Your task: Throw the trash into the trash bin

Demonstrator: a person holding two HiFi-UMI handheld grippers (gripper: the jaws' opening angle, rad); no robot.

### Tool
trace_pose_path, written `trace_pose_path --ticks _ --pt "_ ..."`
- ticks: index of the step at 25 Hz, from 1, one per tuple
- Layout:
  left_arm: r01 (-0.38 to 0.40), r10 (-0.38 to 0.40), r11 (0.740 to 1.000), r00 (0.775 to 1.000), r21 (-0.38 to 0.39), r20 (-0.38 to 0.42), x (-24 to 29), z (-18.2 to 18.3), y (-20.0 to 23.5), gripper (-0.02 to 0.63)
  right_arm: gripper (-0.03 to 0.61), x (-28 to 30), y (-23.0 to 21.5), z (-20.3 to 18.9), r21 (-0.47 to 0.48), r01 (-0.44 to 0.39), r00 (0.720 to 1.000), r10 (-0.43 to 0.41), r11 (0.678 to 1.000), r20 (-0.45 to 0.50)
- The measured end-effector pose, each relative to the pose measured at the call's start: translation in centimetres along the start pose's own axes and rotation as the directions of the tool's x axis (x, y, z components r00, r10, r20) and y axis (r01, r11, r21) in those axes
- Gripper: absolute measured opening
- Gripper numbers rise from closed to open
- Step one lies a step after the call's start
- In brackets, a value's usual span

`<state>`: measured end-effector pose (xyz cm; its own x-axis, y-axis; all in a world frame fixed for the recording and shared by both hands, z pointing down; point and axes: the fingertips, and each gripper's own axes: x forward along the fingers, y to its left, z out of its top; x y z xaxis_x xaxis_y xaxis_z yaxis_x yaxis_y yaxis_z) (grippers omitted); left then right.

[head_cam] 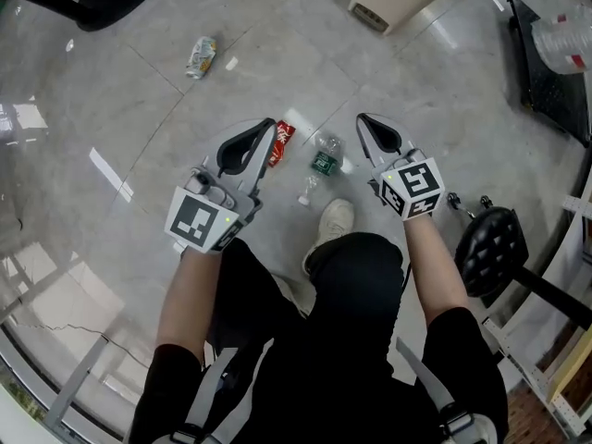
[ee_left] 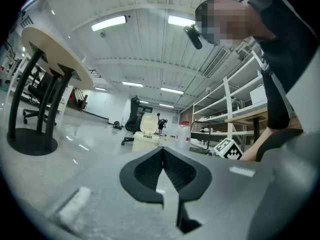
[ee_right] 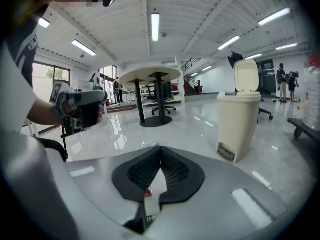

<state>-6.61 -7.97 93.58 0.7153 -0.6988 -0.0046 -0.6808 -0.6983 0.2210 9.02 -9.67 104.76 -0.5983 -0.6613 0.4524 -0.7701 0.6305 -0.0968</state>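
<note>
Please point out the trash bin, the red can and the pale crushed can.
trash bin (ee_right: pixel 239 119), right gripper view, front wall.
red can (head_cam: pixel 283 141), head view, its side.
pale crushed can (head_cam: pixel 200 56), head view, its middle.

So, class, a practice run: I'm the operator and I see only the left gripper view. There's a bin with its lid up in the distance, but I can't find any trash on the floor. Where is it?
Observer: In the head view, a red can lies right beside the tip of the left tongs.
Operator: Anything else close by?
Observer: A clear plastic bottle with a green label lies between the two tongs.
Operator: Are the right tongs carrying anything?
Observer: No. The right gripper view shows the right tongs shut with nothing gripped.
</note>
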Motion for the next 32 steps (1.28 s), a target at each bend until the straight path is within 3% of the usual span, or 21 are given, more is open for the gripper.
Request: trace_pose_path --ticks 2,5,8,11,14,16,19,22,28,30,32 --pt "0.004 -0.004 1.000 1.000 -0.010 -0.010 -0.3 -1.0 -0.2 0.003 0.009 1.2 0.4 -3.6 0.057 0.010 0.998 -0.007 0.998 -0.057" --pt "-0.001 0.000 1.000 1.000 -0.012 -0.030 -0.9 -2.3 -0.4 0.003 0.104 3.2 0.8 -9.5 0.135 0.049 0.984 -0.025 0.990 -0.175" --pt "-0.020 0.019 1.000 0.999 -0.014 -0.043 -1.8 -3.2 -0.3 0.003 0.204 4.6 0.3 -15.5 0.236 0.152 0.951 -0.077 0.960 -0.298" --pt "-0.042 0.041 0.999 0.997 -0.004 -0.063 -3.1 -3.8 -0.3 0.003 0.283 5.3 -0.3 -20.8 0.359 0.283 0.904 -0.122 0.889 -0.411" --pt "-0.064 0.065 0.998 0.994 0.005 -0.084 -4.4 -4.1 -0.4 0.003 0.352 5.4 -0.9 -25.1 0.439 0.417 0.845 -0.162 0.796 -0.510" --pt "-0.081 0.081 0.997 0.992 0.007 -0.093 -5.1 -4.4 -0.1 0.003 0.362 5.4 -1.4 -27.2 0.465 0.501 0.805 -0.195 0.730 -0.560" --pt "-0.102 0.102 0.995 0.989 0.008 -0.108 -6.3 -4.8 0.2 0.003 0.382 6.1 -0.7 -29.4 0.499 0.537 0.780 -0.174 0.680 -0.601" --pt "-0.113 0.114 0.993 0.987 0.012 -0.112 -7.6 -4.7 0.2 0.003 0.393 7.1 0.6 -30.4 0.526 0.536 0.776 -0.139 0.661 -0.615" --pt "-0.125 0.125 0.992 0.985 0.008 -0.121 -8.4 -4.7 0.4 0.003 0.352 8.7 2.3 -31.6 0.537 0.519 0.755 -0.060 0.665 -0.654" --pt "-0.124 0.124 0.992 0.985 0.006 -0.120 -8.3 -4.7 0.4 0.003 0.324 9.1 2.7 -31.3 0.549 0.499 0.761 -0.036 0.670 -0.648" --pt "-0.122 0.122 0.993 0.986 0.003 -0.114 -8.1 -4.5 0.3 0.003 0.321 9.3 2.6 -30.0 0.544 0.462 0.786 -0.040 0.701 -0.616"
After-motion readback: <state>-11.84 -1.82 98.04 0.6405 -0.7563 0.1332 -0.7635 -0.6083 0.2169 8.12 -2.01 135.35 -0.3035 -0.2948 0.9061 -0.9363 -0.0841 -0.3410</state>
